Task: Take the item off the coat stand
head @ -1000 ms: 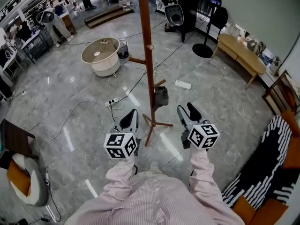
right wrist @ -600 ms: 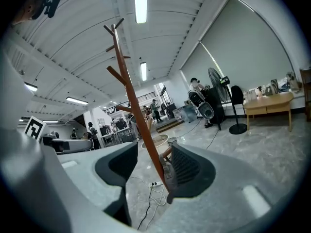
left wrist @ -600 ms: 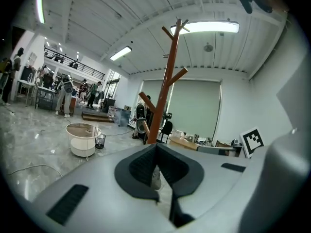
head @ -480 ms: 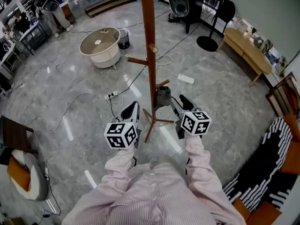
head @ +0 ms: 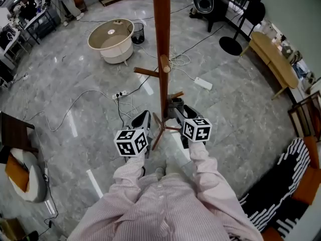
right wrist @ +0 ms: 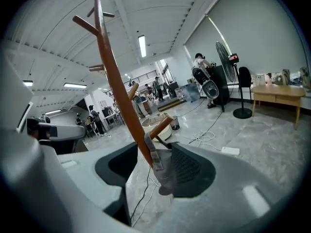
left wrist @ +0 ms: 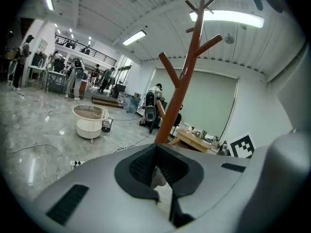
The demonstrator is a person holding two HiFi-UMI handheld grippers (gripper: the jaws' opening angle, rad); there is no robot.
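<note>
A brown wooden coat stand (head: 161, 44) rises from the grey floor right in front of me. A small grey bag (head: 175, 103) hangs by its strap from a low peg on the stand's right side. My right gripper (head: 176, 109) is at that bag. In the right gripper view the bag (right wrist: 164, 174) and its strap hang between the open jaws of the right gripper (right wrist: 153, 154), close to the right pad, with the pole (right wrist: 114, 76) just behind. My left gripper (head: 142, 118) hovers left of the pole (left wrist: 182, 86); the left gripper (left wrist: 155, 149) is shut and holds nothing.
A round white tub-like table (head: 111, 39) stands far left with a small bin beside it. Cables (head: 95, 102) and a white power strip (head: 203, 83) lie on the floor around the stand's feet. A wooden bench (head: 273, 56) and a striped sofa (head: 281, 195) are at the right.
I have come closer to the stand. The right gripper moved left and forward, from beside the stand's base up to the hanging bag. The left gripper stayed about where it was.
</note>
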